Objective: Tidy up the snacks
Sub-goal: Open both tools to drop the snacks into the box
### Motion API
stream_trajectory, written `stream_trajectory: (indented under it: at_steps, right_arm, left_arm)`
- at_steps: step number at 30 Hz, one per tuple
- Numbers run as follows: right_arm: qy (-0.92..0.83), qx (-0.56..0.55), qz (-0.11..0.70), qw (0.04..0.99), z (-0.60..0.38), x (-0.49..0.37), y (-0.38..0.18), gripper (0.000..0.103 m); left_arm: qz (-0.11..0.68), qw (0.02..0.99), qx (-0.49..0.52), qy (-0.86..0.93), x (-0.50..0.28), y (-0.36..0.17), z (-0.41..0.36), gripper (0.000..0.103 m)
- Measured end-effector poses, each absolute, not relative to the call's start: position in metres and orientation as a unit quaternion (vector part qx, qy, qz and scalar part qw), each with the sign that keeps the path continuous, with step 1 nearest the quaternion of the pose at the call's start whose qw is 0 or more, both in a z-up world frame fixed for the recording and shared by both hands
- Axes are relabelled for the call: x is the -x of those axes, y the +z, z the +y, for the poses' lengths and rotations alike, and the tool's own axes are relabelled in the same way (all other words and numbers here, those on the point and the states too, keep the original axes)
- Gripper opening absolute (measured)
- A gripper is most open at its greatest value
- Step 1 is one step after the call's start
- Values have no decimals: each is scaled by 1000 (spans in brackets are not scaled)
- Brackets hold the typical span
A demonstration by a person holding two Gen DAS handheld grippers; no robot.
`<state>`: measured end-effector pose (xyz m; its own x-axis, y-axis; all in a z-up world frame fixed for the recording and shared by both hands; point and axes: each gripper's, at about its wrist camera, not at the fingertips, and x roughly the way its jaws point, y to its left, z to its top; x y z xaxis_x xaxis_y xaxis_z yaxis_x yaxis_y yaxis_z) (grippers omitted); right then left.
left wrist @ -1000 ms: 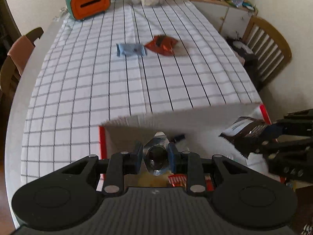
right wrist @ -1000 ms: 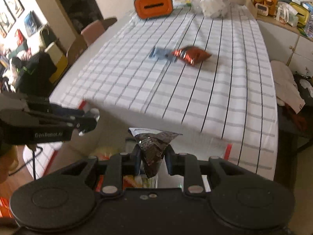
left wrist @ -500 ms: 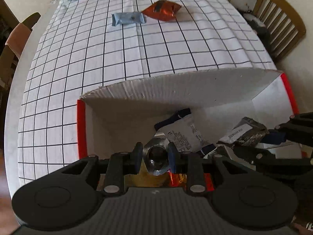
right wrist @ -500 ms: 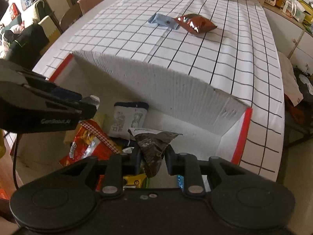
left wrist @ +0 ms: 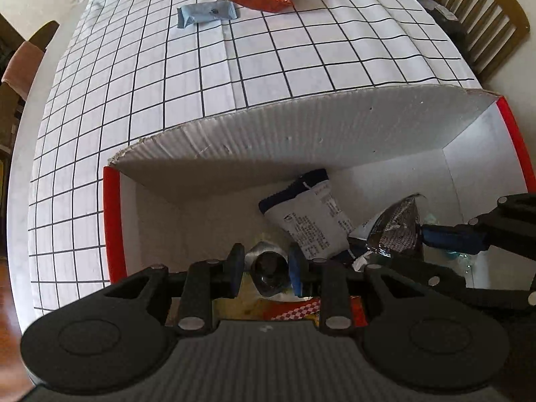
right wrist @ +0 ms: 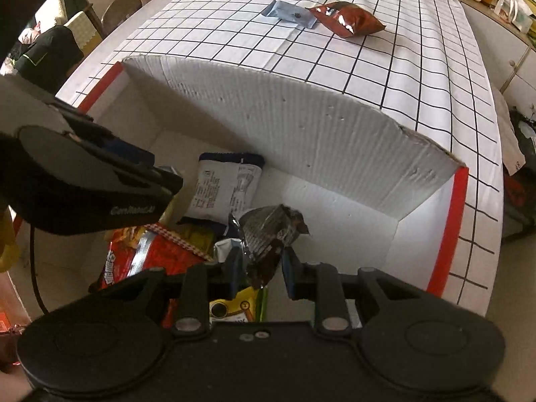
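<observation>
In the box (right wrist: pixel 301 127), grippers clamp 2 snacks.

A home dining room: checked tablecloth (left wrist: pixel 301 53), wooden chair (left wrist: pixel 482 16), cluttered sideboard (right wrist: pixel 495 3).

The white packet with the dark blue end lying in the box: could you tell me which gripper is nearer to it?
Left, by a narrow margin. The left gripper hangs just beside the white packet, holding a silver wrapper. The right gripper sits a bit further off, clamping a dark wrapper.
</observation>
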<state>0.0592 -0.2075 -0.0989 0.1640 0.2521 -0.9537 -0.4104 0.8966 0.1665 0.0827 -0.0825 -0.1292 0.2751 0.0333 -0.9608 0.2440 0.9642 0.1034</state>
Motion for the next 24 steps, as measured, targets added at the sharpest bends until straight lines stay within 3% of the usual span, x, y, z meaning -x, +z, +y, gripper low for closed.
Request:
stream_trajectory:
  at_steps: [5,8,10,12,24]
  right_arm:
    - [222,40,603,765,-214,-59,-91,24]
    - [228,25,595,770,-217,-58,-83,25]
    - [230,18,592,772,-220,-56,-79,25]
    - [233,12,589,774,-222,-54,-74,25]
    - [252,-30,554,793,-242,-44,-40,28]
  left_arm:
    - [594,793,-114,-71,-80,-127,-80,28]
    - [589,797,-107,-71,-78,-124,-79,36]
    - [583,803,-100,-72,-76,-120,-79,48]
    - [574,811,-93,-72,-73,-114,-79,53]
    - [515,851,-68,-78,-53,-76,-81,69]
